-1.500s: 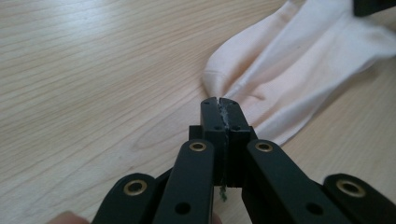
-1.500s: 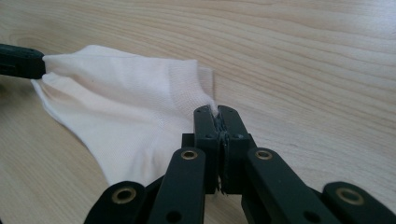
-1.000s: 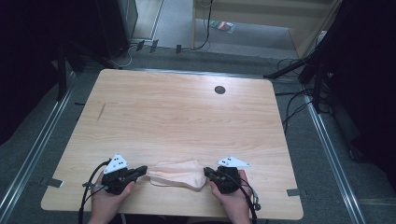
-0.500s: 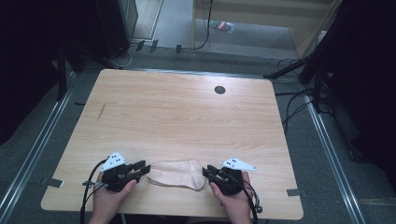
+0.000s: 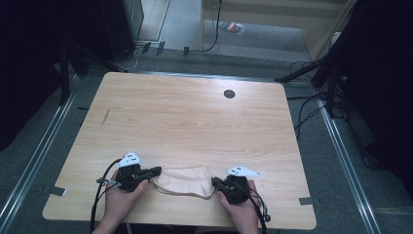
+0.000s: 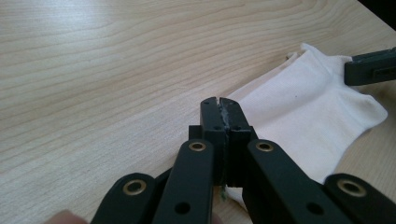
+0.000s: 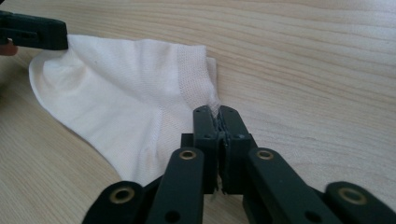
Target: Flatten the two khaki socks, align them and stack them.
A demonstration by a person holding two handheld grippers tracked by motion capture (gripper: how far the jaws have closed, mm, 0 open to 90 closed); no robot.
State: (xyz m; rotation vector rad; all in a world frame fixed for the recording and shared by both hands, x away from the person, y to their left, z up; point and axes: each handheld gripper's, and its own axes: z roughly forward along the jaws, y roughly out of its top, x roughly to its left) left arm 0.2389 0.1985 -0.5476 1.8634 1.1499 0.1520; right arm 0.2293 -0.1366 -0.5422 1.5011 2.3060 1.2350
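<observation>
A pale sock (image 5: 184,180) lay flat on the wooden table (image 5: 195,122), close to the near edge and between the person's two hands. Its left end was pinched in the left gripper (image 5: 155,171), whose jaws had just opened and closed again and now stood clenched on the fabric; in the left gripper view a thin line of cloth showed between the pressed pads at the sock's (image 6: 303,112) edge. Its right end was caught by the right gripper (image 5: 215,182), whose jaws had likewise just been closing and stood clamped on the ribbed cuff, as the right gripper view showed, with the sock (image 7: 126,98) spreading away to the left of the jaws. The left hand (image 5: 119,202) and the right hand (image 5: 241,209) rested at the table's near edge. Far across the table, a small dark round hole (image 5: 229,93) sat near the far edge.
</observation>
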